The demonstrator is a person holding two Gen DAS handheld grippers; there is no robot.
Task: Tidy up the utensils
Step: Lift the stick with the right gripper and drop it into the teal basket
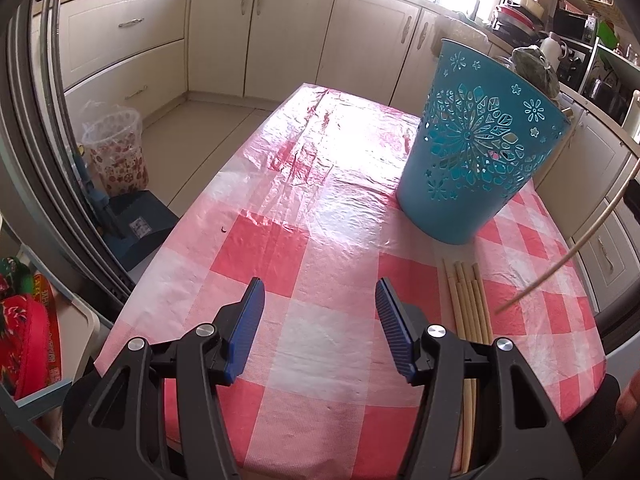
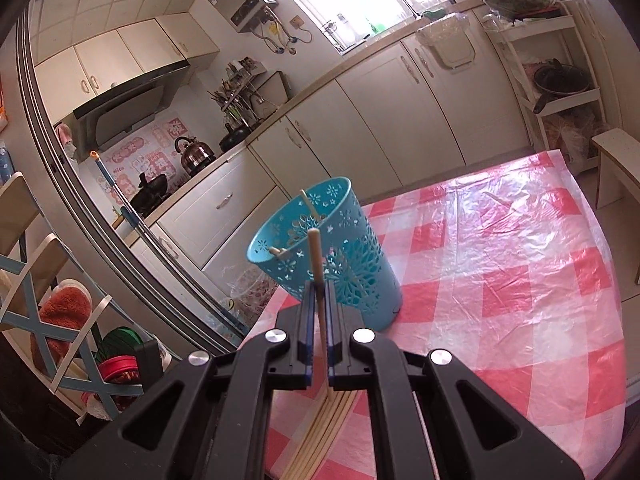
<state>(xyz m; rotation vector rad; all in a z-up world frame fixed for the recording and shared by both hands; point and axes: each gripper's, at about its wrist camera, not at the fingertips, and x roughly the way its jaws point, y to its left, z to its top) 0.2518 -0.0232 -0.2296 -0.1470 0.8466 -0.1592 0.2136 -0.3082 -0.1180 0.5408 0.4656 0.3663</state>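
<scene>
Near the blue basket [image 2: 326, 248], we are pinching one chopstick [image 2: 316, 264] in the right tool [image 2: 319, 300]; held loosely, it risks pivoting and missing the rim. The left tool [image 1: 318, 328] is hanging spread and empty.

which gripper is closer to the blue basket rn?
Right, probably. The right gripper, shut on a chopstick, sits just short of the blue basket. The left gripper hangs open farther back over the tablecloth.
</scene>
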